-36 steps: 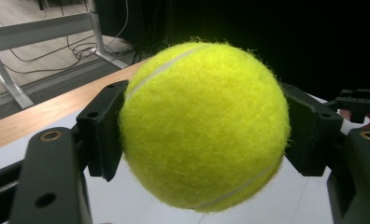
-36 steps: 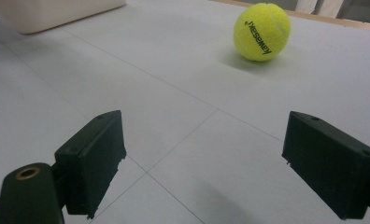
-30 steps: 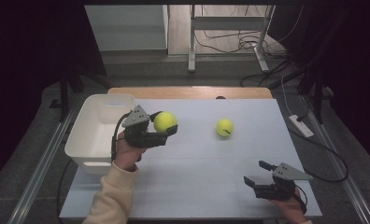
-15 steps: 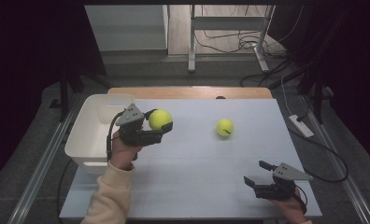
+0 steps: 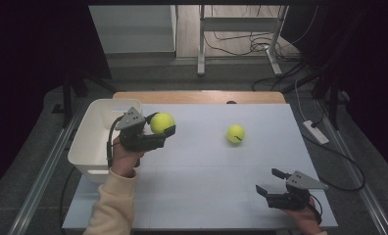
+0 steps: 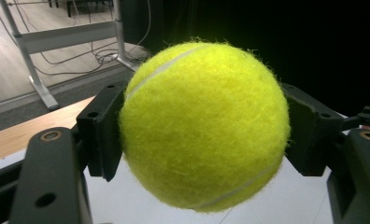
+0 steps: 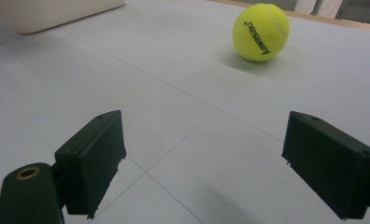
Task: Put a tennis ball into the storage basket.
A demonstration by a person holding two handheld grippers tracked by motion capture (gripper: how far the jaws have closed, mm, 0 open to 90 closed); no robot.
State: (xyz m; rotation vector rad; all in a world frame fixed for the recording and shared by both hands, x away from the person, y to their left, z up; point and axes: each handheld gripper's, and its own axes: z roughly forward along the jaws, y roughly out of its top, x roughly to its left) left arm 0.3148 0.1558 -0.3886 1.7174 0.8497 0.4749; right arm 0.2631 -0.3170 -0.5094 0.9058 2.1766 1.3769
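Note:
My left gripper [image 5: 161,125] is shut on a yellow tennis ball [image 5: 162,122], held above the table just right of the white bin [image 5: 91,142]. In the left gripper view the held tennis ball [image 6: 204,123] sits squeezed between both black jaws. A second tennis ball [image 5: 235,133] lies on the white table right of centre; in the right gripper view this second tennis ball [image 7: 261,31] rests far ahead. My right gripper [image 5: 270,182] stands open low at the table's front right, and the right gripper [image 7: 204,158] has nothing between its jaws.
The white bin [image 7: 52,11] stands at the table's left edge. A wooden strip [image 5: 199,97] runs along the table's far edge. Beyond it are a metal stand [image 5: 202,44] and floor cables; a power strip [image 5: 315,132] lies off the right side.
My left gripper has carried its tennis ball a little to the left, toward the white bin. The right gripper and the loose ball have stayed put.

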